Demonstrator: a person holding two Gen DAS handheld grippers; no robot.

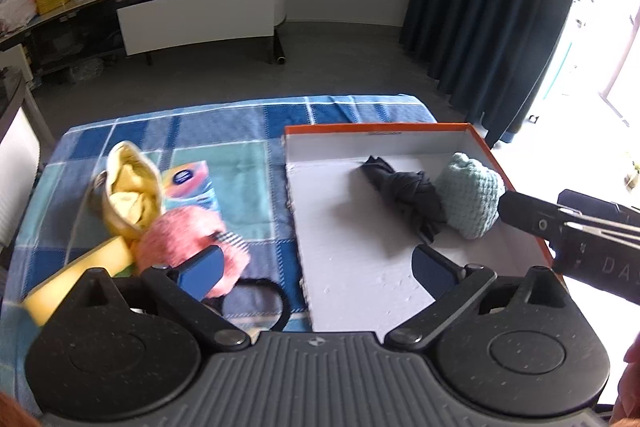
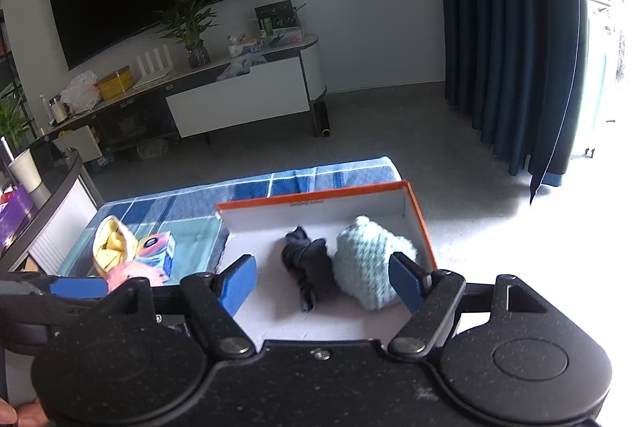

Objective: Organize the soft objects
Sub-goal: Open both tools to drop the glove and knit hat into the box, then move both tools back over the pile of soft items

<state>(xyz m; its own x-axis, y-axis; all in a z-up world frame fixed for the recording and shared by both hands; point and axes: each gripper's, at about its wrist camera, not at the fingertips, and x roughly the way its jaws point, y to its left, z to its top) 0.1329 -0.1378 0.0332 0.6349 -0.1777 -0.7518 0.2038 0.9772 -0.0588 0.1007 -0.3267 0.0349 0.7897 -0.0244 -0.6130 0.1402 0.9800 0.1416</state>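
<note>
Both spread and empty: left tool (image 1: pixel 316 267) and right tool (image 2: pixel 324 281) above orange-rimmed box (image 1: pixel 376 131) holding dark cloth (image 1: pixel 404 191), mint knit (image 1: pixel 468 191).

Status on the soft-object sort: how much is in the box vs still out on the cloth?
Done: the dark cloth bundle and the pale green knit piece lie side by side in the orange-rimmed box. In hand: nothing; left tongs and right tongs are both open and empty. Left: the pink fuzzy item, yellow fabric pouch and yellow sponge-like block sit on the plaid cloth outside the box.
</note>
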